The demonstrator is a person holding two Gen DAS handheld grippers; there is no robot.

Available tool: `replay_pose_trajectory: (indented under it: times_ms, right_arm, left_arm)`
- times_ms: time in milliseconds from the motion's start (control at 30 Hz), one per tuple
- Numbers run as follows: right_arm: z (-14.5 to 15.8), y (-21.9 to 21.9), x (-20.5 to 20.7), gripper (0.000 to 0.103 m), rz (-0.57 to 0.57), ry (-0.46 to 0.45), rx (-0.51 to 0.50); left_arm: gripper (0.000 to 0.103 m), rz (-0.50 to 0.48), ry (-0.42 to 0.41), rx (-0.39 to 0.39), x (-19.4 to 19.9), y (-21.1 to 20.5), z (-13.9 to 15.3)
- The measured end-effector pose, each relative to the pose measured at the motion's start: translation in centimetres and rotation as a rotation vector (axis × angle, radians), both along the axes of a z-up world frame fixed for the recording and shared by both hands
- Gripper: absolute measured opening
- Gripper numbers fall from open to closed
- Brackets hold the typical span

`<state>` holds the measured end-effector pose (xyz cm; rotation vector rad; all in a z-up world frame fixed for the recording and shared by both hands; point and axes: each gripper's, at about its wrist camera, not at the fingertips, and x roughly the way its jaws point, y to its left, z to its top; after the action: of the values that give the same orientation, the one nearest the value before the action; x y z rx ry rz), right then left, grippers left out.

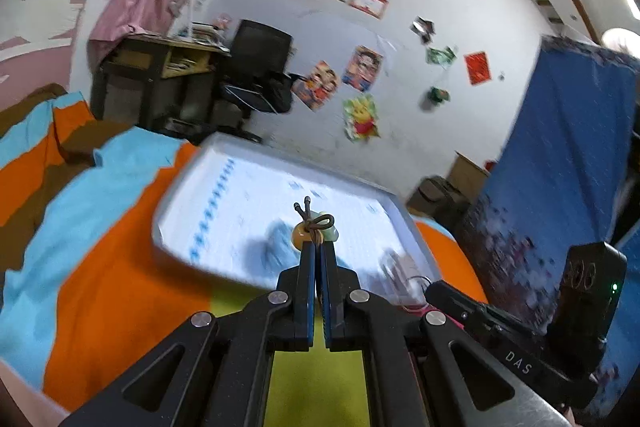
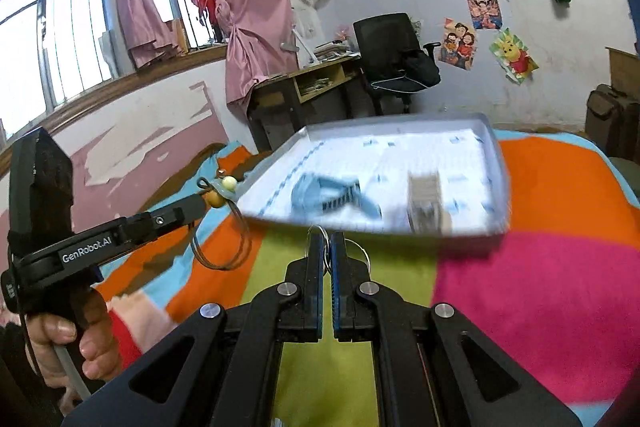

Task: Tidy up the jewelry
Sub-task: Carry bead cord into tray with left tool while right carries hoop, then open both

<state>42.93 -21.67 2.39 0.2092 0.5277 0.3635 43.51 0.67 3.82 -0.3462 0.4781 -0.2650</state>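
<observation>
Two handheld grippers hover above a bed spread with a patchwork blanket (image 2: 540, 187) of orange, blue, green and pink. The left gripper (image 1: 318, 247) has its fingers pressed together on a brown corded bracelet (image 1: 314, 231) strung with an amber bead and a pale green bead; the knotted cord ends poke up past the fingertips. From the right wrist view the same bracelet (image 2: 218, 203) is lifted clear of the blanket, its cord loop dangling below the left gripper (image 2: 200, 205), whose handle a person's hand (image 2: 76, 343) grips at the lower left. The right gripper (image 2: 326, 239) also has its fingers closed tight, pinching thin silver metal rings (image 2: 354, 251) that stick out on either side of the fingertips. Just beyond both grippers lies a shallow white rectangular tray (image 2: 492, 143) on the blanket, lined with white paper printed with blue marks; inside it sit a light blue fabric item (image 2: 320, 193) and a small pale box (image 2: 428, 201), both blurred. A black office chair (image 2: 394, 59) and a wooden desk (image 2: 304, 83) stand against the poster-covered wall behind.
</observation>
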Motion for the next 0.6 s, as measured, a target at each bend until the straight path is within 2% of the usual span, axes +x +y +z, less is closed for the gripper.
replay_pose_trajectory:
  times_ms: [167, 267, 433, 600]
  right_arm:
    - [-0.9, 1.4, 6.0, 0.003, -0.021, 0.034, 0.006]
    - [-2.2, 2.3, 8.0, 0.004, -0.022, 0.06, -0.011]
    - [-4.0, 3.2, 8.9, 0.004, -0.018, 0.086, -0.046]
    - [-4.7, 3.9, 9.0, 0.004, -0.035, 0.096, -0.107]
  left_arm:
    - [0.003, 0.04, 0.016, 0.011, 4.3, 0.9, -1.2]
    - [0.003, 0.042, 0.044, 0.025, 5.7, 0.9, -2.6]
    - [0.003, 0.038, 0.078, -0.01, 6.5, 1.4, -4.4]
    - [0.003, 0.055, 0.115, 0.034, 6.7, 1.0, -5.3]
